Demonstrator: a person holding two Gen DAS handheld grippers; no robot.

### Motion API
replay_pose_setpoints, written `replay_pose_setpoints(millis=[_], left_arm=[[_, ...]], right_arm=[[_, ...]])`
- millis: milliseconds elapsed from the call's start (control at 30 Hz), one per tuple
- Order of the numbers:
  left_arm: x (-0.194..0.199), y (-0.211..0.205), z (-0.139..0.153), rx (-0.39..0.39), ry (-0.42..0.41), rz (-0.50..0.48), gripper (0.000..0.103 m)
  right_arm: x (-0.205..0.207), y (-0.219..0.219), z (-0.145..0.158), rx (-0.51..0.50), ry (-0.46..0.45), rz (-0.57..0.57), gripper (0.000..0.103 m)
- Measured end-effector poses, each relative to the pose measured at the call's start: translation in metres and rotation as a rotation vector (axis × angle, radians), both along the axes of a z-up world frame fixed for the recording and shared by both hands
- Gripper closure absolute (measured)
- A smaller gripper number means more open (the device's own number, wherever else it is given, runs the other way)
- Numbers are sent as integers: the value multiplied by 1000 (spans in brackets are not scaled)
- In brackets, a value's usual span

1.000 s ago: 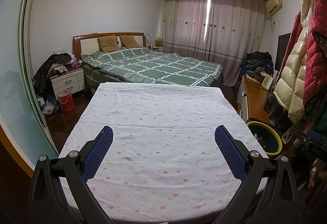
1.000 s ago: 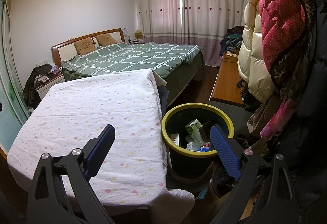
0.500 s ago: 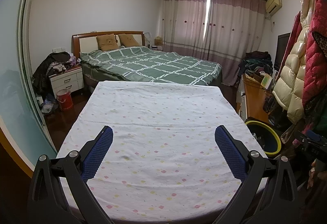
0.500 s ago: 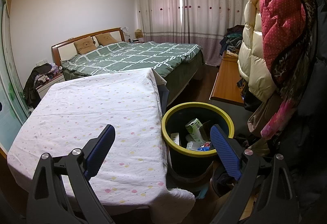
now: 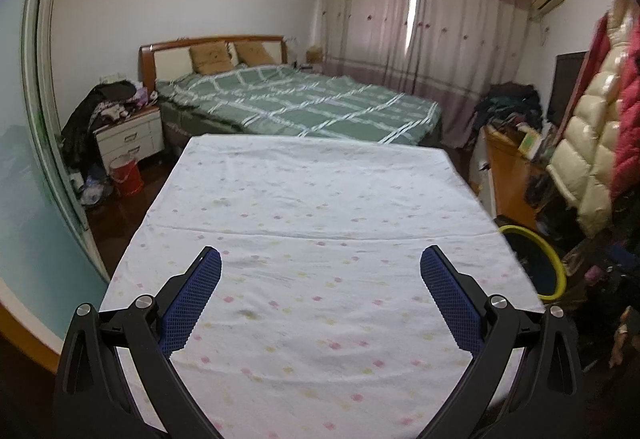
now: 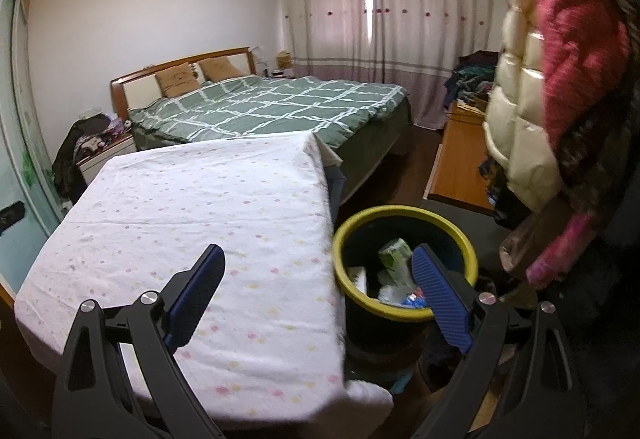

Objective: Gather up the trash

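White tablecloth [image 5: 320,239] with pink, yellow and purple dots; green bedspread [image 5: 304,107] with white grid lines; tan pillows [image 5: 210,57] against a brown wooden headboard [image 5: 180,43]. Black trash bin [image 6: 404,263] with yellow rim; red bucket [image 5: 126,175]; mauve-and-white curtains [image 5: 420,23]. Cream puffer coat [image 6: 516,119], pink puffer coat [image 6: 576,51], blue gripper pads [image 5: 188,303].

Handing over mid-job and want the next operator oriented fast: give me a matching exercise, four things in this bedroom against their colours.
Things:
1. trash bin rim
2. bed cover
3. small bucket by the nightstand
4. left gripper pads

Colours:
A. green with white checks
B. blue
C. yellow
D. red

Pairs: 1-C, 2-A, 3-D, 4-B
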State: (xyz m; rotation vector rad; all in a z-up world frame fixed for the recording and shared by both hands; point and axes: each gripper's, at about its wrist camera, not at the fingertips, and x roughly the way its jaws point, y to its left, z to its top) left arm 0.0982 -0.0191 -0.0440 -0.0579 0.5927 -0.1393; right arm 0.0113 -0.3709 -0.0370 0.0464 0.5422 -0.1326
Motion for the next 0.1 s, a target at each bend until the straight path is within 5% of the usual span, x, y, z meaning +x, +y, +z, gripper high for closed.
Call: replay_pose_setpoints(millis=[100], left_arm=[[41, 7, -13, 36, 20, 38, 5]], right_arm=[[35, 11, -1, 8, 24, 36, 10]])
